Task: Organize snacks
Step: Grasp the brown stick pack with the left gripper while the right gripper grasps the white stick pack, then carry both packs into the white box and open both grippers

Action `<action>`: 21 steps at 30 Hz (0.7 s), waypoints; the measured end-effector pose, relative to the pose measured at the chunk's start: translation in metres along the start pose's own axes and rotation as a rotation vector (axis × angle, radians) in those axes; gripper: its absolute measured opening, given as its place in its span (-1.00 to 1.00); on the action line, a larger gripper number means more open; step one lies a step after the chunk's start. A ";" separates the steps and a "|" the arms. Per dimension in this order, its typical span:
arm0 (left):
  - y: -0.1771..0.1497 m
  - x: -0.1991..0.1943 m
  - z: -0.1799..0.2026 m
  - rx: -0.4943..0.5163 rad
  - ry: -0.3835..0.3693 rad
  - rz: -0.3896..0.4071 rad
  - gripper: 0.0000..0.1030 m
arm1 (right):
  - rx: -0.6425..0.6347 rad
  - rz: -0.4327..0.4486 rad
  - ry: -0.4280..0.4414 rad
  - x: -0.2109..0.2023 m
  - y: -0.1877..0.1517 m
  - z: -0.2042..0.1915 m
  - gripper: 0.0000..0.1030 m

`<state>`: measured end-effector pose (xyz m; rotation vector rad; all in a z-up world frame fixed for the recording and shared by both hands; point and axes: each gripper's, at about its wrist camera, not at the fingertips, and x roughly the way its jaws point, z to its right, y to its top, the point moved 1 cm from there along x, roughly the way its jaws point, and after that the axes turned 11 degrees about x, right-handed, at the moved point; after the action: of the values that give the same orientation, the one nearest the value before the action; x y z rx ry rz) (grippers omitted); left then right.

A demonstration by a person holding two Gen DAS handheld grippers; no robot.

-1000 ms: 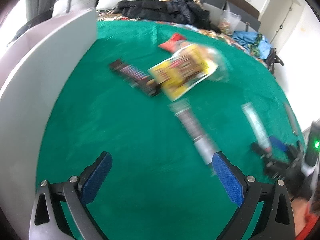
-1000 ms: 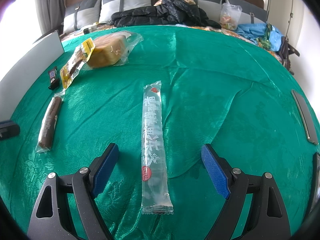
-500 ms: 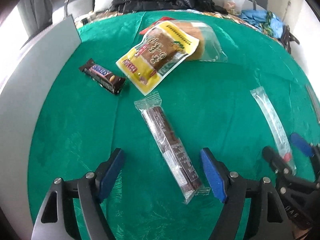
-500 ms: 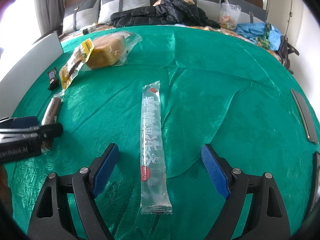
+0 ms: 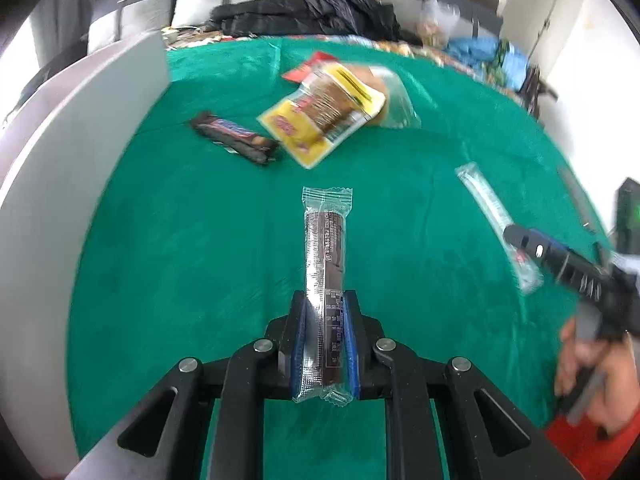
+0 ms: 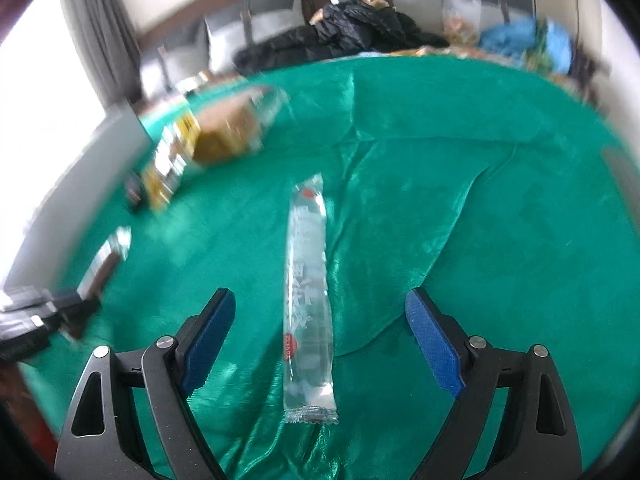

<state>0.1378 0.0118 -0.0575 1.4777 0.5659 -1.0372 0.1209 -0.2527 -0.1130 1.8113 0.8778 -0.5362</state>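
My left gripper (image 5: pixel 325 312) is shut on the near end of a long brown snack stick in clear wrap (image 5: pixel 325 252), which points away from me over the green cloth. My right gripper (image 6: pixel 320 320) is open, its jaws on either side of a long clear jelly stick (image 6: pixel 307 280) that lies on the cloth. That jelly stick also shows in the left wrist view (image 5: pixel 496 220), with the right gripper (image 5: pixel 568 260) at its near end. A dark chocolate bar (image 5: pixel 234 142), a yellow snack pack (image 5: pixel 324 114) and a bagged bread (image 5: pixel 394 100) lie farther back.
A grey-white panel (image 5: pixel 60 152) stands along the left edge of the green cloth (image 5: pixel 180 260). Dark clothes (image 5: pixel 312 16) and blue bags (image 5: pixel 484 50) lie beyond the far edge. A dark device with a green light (image 5: pixel 628 212) sits at the right.
My left gripper has closed on the brown snack stick, which was lying between its open jaws. My right gripper has moved forward along the jelly stick and stays open.
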 end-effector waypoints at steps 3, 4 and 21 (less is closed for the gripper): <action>-0.013 -0.029 -0.012 -0.015 -0.017 0.043 -0.68 | 0.104 -0.071 0.054 0.000 0.017 0.013 0.70; -0.016 -0.040 -0.017 -0.020 -0.020 0.056 -0.68 | 0.105 -0.106 0.010 0.004 0.023 0.008 0.71; -0.045 -0.161 -0.114 -0.134 -0.016 0.225 -0.68 | 0.011 -0.274 -0.081 -0.006 0.021 -0.074 -0.63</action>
<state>0.0538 0.1645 0.0458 1.3783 0.4379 -0.8195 0.1310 -0.1917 -0.0671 1.6762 1.0760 -0.7829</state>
